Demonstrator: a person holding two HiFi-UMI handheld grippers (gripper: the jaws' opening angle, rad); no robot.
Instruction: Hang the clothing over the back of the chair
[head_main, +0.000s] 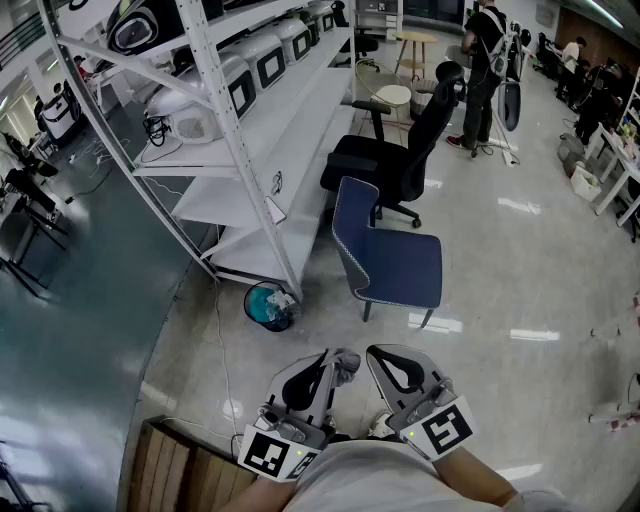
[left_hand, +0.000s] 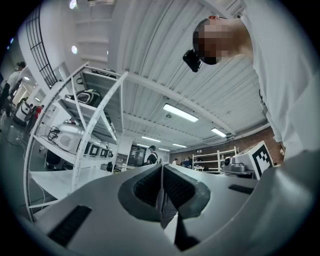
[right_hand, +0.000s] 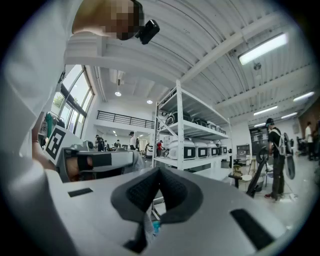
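Seen from the head camera, looking steeply down at a pale shiny floor. Both tongs are held close against the person's body at the bottom of the picture, side by side and pointing forward.

The left tongs (head_main: 327, 361) are closed. Their own view shows a thin fold of grey clothing (head_main: 346, 367) pinched where the pads meet, with the fabric hanging below. The right tongs (head_main: 378, 356) are also closed, and a pale strip that looks like the same clothing hangs under their pads. The grip on that side is less clear. Most of the clothing hangs beneath the tongs and is hidden from above, so only a small grey bunch shows between the two tips.

The blue chair (head_main: 395, 265) stands on the floor straight ahead, well apart from the tongs. Its back is on the left side of the seat, and the seat spreads away to the right. The top edge of the back runs away from the person rather than across. It lies almost in line with the gap between the two tongs, so neither is clearly nearer. A black office chair (head_main: 400, 150) stands further off behind it, and a white shelf (head_main: 250, 150) runs along the left.

As a judgement, the clothing has yet to reach the chair. It has to be carried forward and lifted above the back.
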